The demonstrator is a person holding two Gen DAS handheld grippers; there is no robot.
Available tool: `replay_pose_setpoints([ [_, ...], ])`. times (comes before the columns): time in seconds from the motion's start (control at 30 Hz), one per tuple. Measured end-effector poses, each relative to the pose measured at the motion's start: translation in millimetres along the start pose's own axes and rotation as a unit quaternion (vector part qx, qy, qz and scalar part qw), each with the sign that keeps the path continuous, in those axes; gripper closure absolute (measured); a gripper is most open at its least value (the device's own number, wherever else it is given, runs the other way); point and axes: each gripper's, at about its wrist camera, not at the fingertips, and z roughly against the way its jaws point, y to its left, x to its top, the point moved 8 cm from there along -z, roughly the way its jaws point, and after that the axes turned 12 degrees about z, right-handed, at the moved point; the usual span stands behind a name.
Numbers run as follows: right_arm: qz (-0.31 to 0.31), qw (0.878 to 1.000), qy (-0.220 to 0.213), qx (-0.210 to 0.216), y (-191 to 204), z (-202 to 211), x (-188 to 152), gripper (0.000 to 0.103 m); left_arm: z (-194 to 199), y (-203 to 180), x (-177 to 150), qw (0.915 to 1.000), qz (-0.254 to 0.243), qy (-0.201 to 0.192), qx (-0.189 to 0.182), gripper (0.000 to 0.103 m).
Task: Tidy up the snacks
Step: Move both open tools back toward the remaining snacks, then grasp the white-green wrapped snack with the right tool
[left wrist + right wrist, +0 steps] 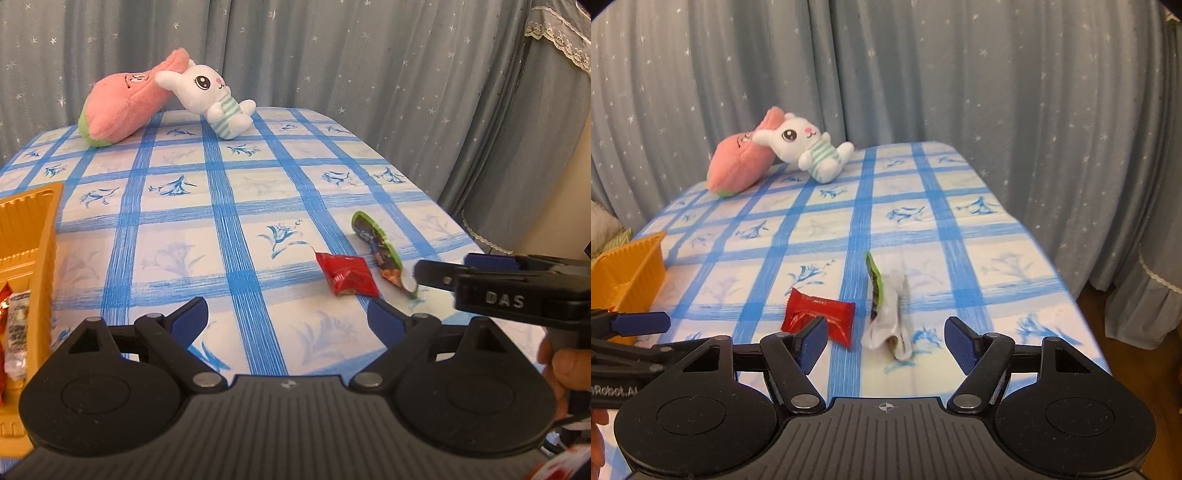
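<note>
reaching for two loose snacks, my jaws apart and empty: right gripper (885, 341) must close on the crumpled green-edged white wrapper (888, 317), left gripper (288, 321) near the red foil packet (347, 275).

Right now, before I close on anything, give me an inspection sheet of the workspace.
Surface: table under a blue-checked floral cloth, flat and dry-looking.
Job's things: red snack packet and green-edged snack packet lie side by side, loose on the cloth; orange tray at the left edge already holds some wrapped snacks.
Clutter: pink plush and white rabbit plush leaning together at the far end.
Grippers: left tongs open, nothing between them; right tongs open, nothing gripped, with the green-edged packet in line ahead.
Cables: nothing seen.
Surroundings: grey star-print curtain behind and to the right.
</note>
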Motion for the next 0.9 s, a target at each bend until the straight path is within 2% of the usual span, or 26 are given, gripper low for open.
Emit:
replay_pose_setpoints([
  [0.03, 0.001, 1.000, 0.002, 0.003, 0, -7, 1, 0.034, -4, 1, 1, 1.0000, -0.002, 0.000, 0.000, 0.011],
  [0.1, -0.001, 1.000, 0.010, 0.009, -1, -22, 4, 0.047, -10, 2, 3, 1.0000, -0.008, 0.001, 0.000, 0.012],
  [0.4, -0.007, 0.999, 0.039, 0.023, -8, -64, 10, 0.067, -32, 7, 5, 0.9995, -0.032, 0.005, -0.005, 0.014],
  [0.63, 0.019, 0.998, 0.061, 0.011, -3, -80, 6, 0.068, -40, 9, 3, 0.9995, -0.029, 0.007, -0.011, 0.015],
  [0.73, 0.026, 0.997, 0.070, 0.004, -2, -84, 2, 0.073, -41, 8, 3, 0.9995, -0.029, 0.008, -0.014, 0.015],
  [0.9, -0.010, 0.998, 0.057, -0.001, -12, -72, 4, 0.075, -43, 1, 2, 0.9991, -0.032, 0.009, -0.026, 0.015],
])
